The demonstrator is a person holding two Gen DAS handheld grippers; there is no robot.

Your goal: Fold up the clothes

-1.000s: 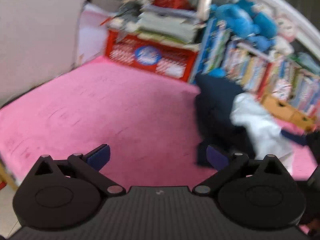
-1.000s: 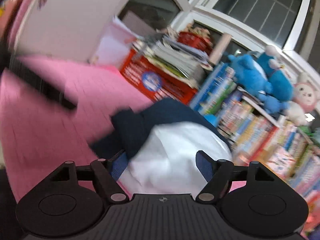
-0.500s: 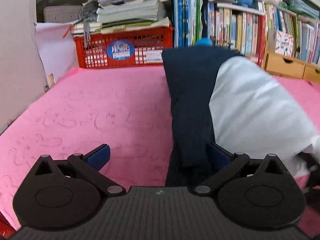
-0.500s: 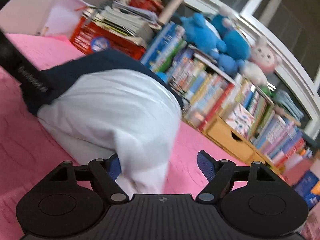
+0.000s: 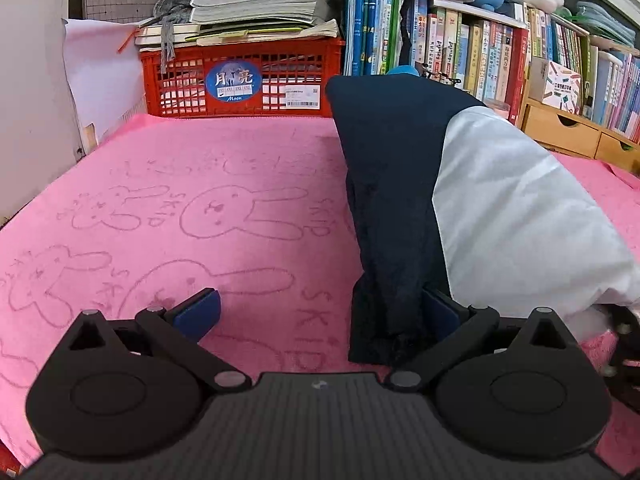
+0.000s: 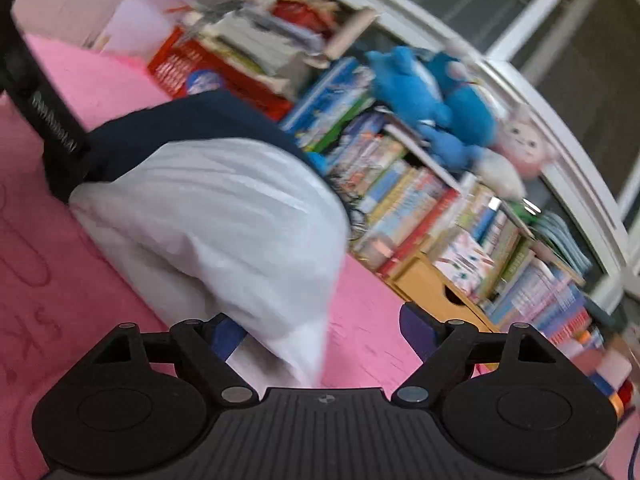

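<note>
Two tools, both wide open, nothing gripped. Left tool has the garment's navy sleeve near its right pad; right tool, just been closing, has the white hem between its pads, unpinched. Garment lies bunched on the pink blanket, long axis toward the bookshelf. Risk: pinching one layer, or blanket too, skews the fold.

Navy and white garment, bunched and humped upright on pink towel, nr books.
</note>
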